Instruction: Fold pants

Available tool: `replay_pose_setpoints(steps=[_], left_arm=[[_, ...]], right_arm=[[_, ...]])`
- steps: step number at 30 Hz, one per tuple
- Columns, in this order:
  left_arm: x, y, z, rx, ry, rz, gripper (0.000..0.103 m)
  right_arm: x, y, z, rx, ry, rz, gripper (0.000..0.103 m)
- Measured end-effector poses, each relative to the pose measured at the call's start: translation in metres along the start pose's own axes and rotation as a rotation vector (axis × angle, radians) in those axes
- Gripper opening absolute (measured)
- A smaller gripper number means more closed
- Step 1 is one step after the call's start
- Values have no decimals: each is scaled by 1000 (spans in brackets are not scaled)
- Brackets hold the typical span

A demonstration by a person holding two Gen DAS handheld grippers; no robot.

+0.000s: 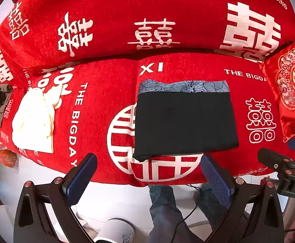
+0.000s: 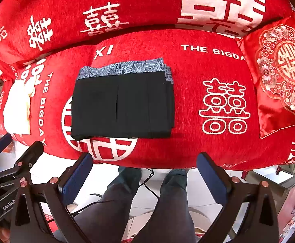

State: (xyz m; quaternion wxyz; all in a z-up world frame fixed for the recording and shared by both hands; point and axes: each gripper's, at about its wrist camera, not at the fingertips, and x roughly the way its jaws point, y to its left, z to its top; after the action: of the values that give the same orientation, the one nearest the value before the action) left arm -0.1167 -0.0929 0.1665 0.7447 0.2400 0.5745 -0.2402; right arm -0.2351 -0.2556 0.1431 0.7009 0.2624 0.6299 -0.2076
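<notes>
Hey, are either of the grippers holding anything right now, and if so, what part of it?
Nothing is held. The left gripper and the right gripper are both open, apart from the folded black pants on the red sofa cover.

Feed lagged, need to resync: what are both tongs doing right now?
Left tongs: open, holding nothing, short of the folded black pants.
Right tongs: open, holding nothing.

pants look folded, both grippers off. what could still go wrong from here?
1. The black pants sit atop a blue patterned garment; a low regrasp could catch both layers.
2. The stack lies close to the sofa seat's front edge, so a pull toward the person could drag it off.
3. The left gripper and right gripper, jaws open, hang side by side and could collide.
</notes>
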Motion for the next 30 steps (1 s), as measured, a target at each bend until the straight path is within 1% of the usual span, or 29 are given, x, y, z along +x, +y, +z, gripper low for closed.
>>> replay_pose_setpoints(steps=[9, 19, 30], left_arm=[[0, -3, 2, -4, 0, 6, 102], [3, -3, 3, 21, 13, 2, 102], [5, -2, 2, 20, 12, 4, 102]], right_arm=[[2, -3, 4, 0, 0, -2, 102], [2, 1, 5, -22, 3, -13, 102], [6, 5, 6, -32, 14, -10, 102]])
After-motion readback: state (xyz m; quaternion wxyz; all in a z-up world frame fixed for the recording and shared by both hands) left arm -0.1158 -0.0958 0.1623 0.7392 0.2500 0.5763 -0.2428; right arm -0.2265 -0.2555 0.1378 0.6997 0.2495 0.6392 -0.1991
